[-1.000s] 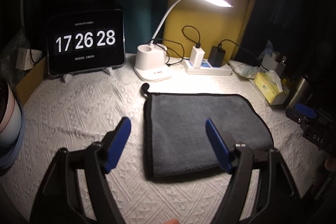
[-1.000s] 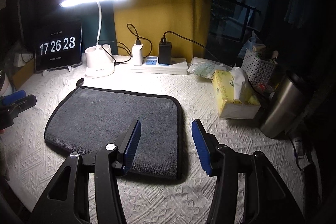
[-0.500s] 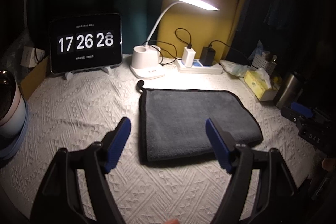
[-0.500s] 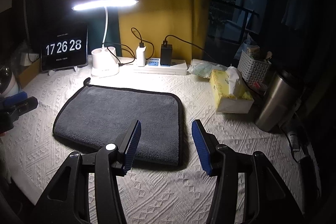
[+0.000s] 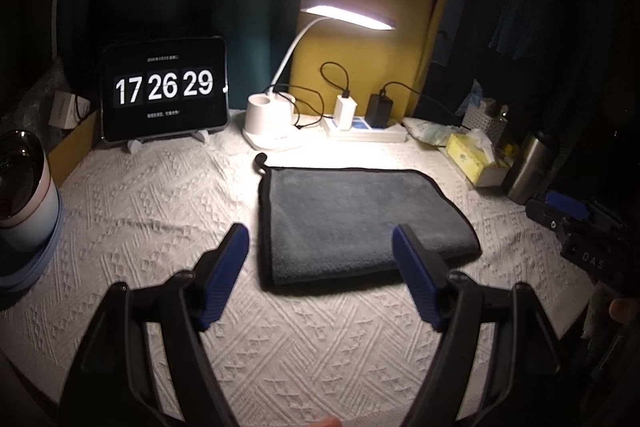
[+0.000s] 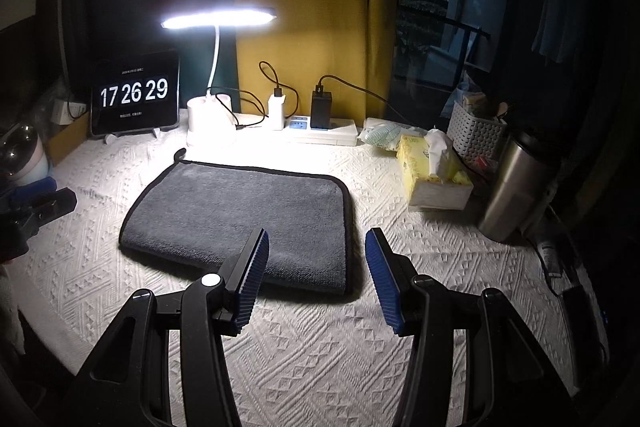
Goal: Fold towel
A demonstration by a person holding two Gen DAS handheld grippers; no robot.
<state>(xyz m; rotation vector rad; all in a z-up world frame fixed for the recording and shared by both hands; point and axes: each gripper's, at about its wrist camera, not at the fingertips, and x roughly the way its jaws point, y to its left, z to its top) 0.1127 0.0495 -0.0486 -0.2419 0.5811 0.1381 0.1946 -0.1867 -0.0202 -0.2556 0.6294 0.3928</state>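
Note:
A grey towel with black trim and a small loop at its far left corner lies flat, folded in half, on the white textured tablecloth. It also shows in the right wrist view. My left gripper is open and empty, held above the towel's near left corner. My right gripper is open and empty, held above the towel's near right corner. Each gripper shows at the edge of the other's view: the right gripper and the left gripper.
At the back stand a tablet clock, a lit desk lamp and a power strip with chargers. A tissue box, a steel tumbler and a white basket stand at the right. A pink cup stands at the left.
Both grippers have drawn back and up from the towel, so it looks smaller and farther away. The towel has not moved. Both stay open.

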